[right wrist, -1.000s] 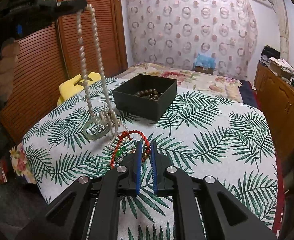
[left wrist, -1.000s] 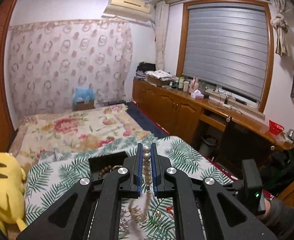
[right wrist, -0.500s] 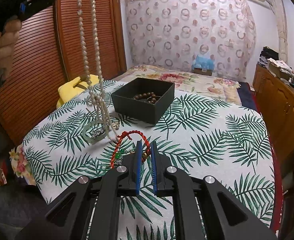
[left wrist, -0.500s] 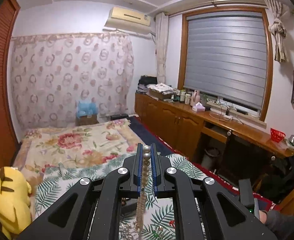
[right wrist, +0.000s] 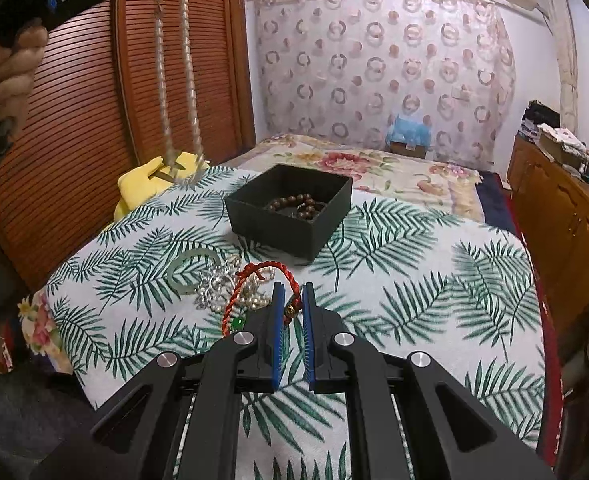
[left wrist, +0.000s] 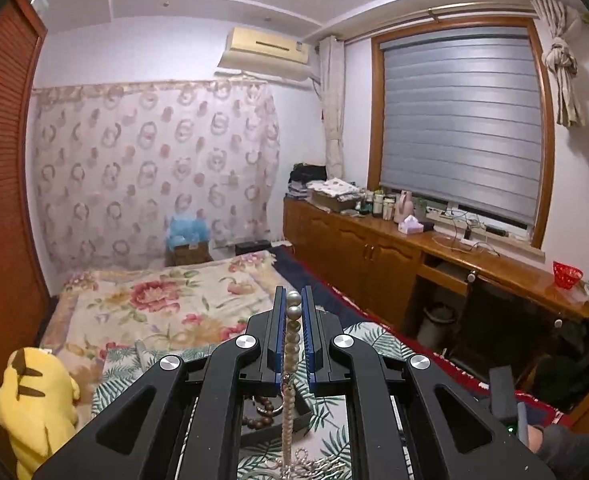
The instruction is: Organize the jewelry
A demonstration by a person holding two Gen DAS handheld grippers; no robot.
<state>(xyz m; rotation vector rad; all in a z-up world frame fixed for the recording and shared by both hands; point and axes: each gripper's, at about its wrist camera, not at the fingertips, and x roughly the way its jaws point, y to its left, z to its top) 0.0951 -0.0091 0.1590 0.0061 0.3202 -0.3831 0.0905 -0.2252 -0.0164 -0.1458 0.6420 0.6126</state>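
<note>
My left gripper [left wrist: 293, 300] is shut on a long pearl necklace [left wrist: 293, 330], held high above the table; in the right wrist view the necklace [right wrist: 176, 68] hangs free at the upper left, clear of the cloth. A black open box [right wrist: 290, 210] with a brown bead bracelet [right wrist: 296, 204] stands at the table's middle back. My right gripper [right wrist: 292, 300] is low over the table with its jaws narrowly apart around a red cord bracelet [right wrist: 254, 276]; whether it grips the cord is unclear. A pale green bangle [right wrist: 188, 266] and a silver piece [right wrist: 214, 284] lie beside it.
The table wears a palm-leaf cloth [right wrist: 434, 272]. A yellow plush toy [left wrist: 34, 396] sits at its left edge. A bed [left wrist: 162, 304] lies beyond; wooden cabinets [left wrist: 374, 256] run along the right wall.
My left gripper has risen, lifting the pearl necklace off the jewelry pile until it hangs free. My right gripper has stayed at the red bracelet.
</note>
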